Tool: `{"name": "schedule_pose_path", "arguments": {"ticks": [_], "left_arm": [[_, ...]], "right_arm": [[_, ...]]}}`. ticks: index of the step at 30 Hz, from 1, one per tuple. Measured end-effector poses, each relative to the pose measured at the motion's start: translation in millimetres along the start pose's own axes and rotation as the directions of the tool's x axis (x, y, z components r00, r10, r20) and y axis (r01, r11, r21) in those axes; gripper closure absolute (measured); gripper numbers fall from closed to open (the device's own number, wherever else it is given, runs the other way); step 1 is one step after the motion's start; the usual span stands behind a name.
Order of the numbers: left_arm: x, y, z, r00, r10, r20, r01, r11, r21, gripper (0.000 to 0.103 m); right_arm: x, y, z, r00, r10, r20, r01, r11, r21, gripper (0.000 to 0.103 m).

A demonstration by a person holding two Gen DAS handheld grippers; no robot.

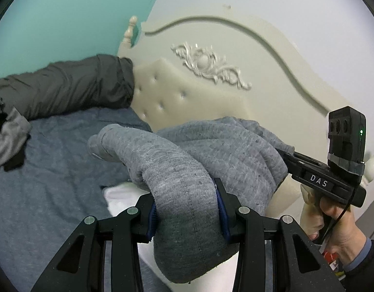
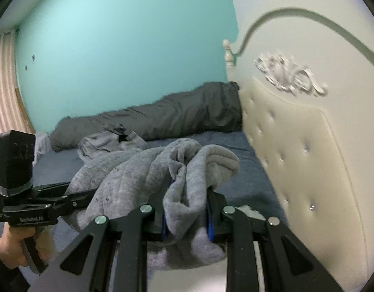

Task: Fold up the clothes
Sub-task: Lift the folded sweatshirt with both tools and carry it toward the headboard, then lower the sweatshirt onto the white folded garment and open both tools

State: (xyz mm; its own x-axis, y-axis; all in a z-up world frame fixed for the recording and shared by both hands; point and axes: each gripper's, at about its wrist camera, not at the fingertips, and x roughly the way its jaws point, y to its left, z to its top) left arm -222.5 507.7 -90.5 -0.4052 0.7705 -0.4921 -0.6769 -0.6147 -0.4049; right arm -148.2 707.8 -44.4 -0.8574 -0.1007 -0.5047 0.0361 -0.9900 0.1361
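Grey knit garment (image 1: 191,160) clamped by both, left gripper (image 1: 187,209) and right gripper (image 2: 185,209), above the bed (image 1: 53,170). Best keep it taut and level while laying it down.

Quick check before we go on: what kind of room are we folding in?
Most likely a bedroom. There is a bed with a blue sheet, a cream tufted headboard with carved trim, and a dark grey pillow lying along the teal wall.

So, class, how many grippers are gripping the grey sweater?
2. The left gripper clamps a thick fold near the camera; the right gripper clamps another bunch of the grey sweater toward the headboard.
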Motion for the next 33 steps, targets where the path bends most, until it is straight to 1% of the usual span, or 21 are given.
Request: {"name": "schedule_pose_path", "arguments": {"ticks": [3, 5, 7, 9, 11, 17, 19, 23, 25, 29, 31, 33], "left_arm": [[34, 0, -33, 0.997, -0.012, -0.07, 0.01, 0.999, -0.031, 0.06], [50, 0, -54, 0.993, -0.024, -0.114, 0.018, 0.998, -0.054, 0.06], [56, -1, -70, 0.991, -0.039, -0.132, 0.03, 0.997, -0.071, 0.06], [59, -4, -80, 0.989, -0.046, -0.144, 0.036, 0.997, -0.067, 0.06], [58, -7, -84, 0.987, -0.051, -0.151, 0.04, 0.997, -0.073, 0.06], [50, -9, -82, 0.984, -0.055, -0.167, 0.038, 0.994, -0.101, 0.06], [49, -7, -80, 0.982, -0.066, -0.179, 0.044, 0.991, -0.126, 0.06], [46, 1, -79, 0.976, -0.1, -0.192, 0.063, 0.98, -0.191, 0.06], [43, 3, -82, 0.974, -0.114, -0.196, 0.071, 0.975, -0.21, 0.06], [42, 7, -93, 0.965, -0.147, -0.215, 0.091, 0.964, -0.252, 0.06], [45, 11, -103, 0.958, -0.17, -0.232, 0.102, 0.955, -0.279, 0.059], [49, 16, -112, 0.953, -0.174, -0.246, 0.098, 0.951, -0.294, 0.059]], "right_arm": [[11, -28, -29, 0.999, -0.035, -0.032, 0.035, 0.999, 0.015, 0.081], [22, -47, -60, 0.995, -0.051, -0.083, 0.055, 0.997, 0.046, 0.081], [29, -56, -82, 0.99, -0.059, -0.128, 0.067, 0.996, 0.055, 0.081], [30, -64, -98, 0.988, -0.051, -0.149, 0.063, 0.995, 0.072, 0.081], [28, -71, -111, 0.984, -0.045, -0.171, 0.061, 0.994, 0.087, 0.081], [21, -68, -107, 0.975, -0.028, -0.221, 0.052, 0.993, 0.104, 0.081], [18, -68, -108, 0.971, -0.023, -0.237, 0.052, 0.992, 0.114, 0.081], [16, -68, -103, 0.954, -0.015, -0.3, 0.061, 0.988, 0.144, 0.081], [13, -69, -104, 0.945, -0.01, -0.327, 0.067, 0.984, 0.163, 0.081], [8, -73, -110, 0.933, 0.009, -0.359, 0.069, 0.977, 0.202, 0.081], [5, -76, -116, 0.93, 0.015, -0.367, 0.069, 0.974, 0.216, 0.081], [3, -81, -126, 0.927, 0.021, -0.375, 0.074, 0.969, 0.236, 0.081]]}}
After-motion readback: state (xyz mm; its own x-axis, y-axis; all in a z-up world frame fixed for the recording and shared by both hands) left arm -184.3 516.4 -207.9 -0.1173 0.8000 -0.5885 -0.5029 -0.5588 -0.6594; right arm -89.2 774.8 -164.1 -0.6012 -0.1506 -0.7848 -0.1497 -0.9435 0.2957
